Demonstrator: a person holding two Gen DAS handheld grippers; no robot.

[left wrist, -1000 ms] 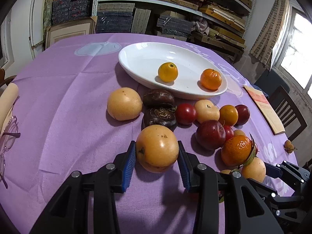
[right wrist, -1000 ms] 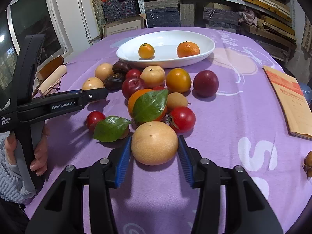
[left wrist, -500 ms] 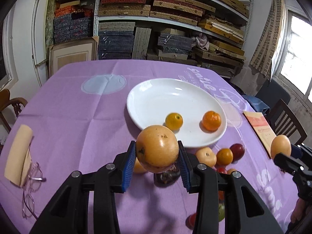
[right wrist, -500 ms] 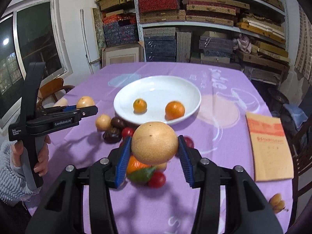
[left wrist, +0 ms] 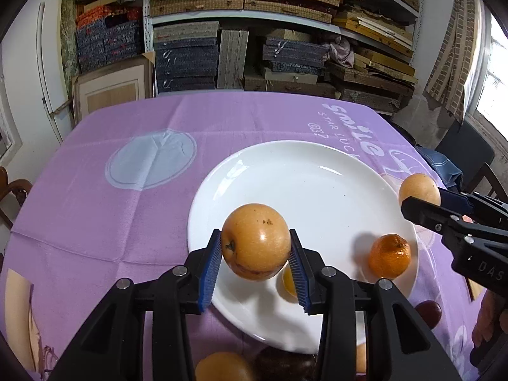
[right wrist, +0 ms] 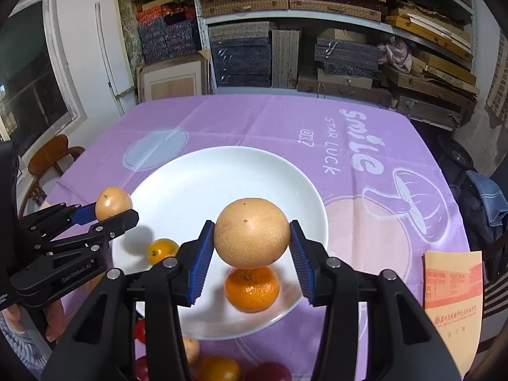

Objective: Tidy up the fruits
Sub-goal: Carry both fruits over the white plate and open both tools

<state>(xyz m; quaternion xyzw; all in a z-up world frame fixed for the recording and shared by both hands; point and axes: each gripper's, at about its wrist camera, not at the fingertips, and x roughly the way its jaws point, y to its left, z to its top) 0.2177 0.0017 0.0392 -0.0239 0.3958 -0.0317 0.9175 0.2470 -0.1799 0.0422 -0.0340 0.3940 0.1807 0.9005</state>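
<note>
Fruits were mid-air over the white plate (left wrist: 241,171): the left gripper (left wrist: 256,249) had its blue pads clamped on a golden-orange pear (left wrist: 256,245) near the plate's 7 o'clock edge, and the right gripper (right wrist: 250,238) was squeezing a paler round pear (right wrist: 251,233) around 5 o'clock. A mandarin (right wrist: 252,289) and a small yellow-orange citrus (right wrist: 162,250) sat on the plate, with more fruit lying on the purple tablecloth (right wrist: 254,120) at 6 o'clock.

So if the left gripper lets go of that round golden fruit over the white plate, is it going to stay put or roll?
The golden fruit is nearly spherical with smooth, glossy skin, so it will probably roll once released. The white plate looks shallow, though its dished shape may nudge the fruit toward the middle, perhaps into the tangerine. The left gripper clamps it without visible denting, so it seems firm.
</note>
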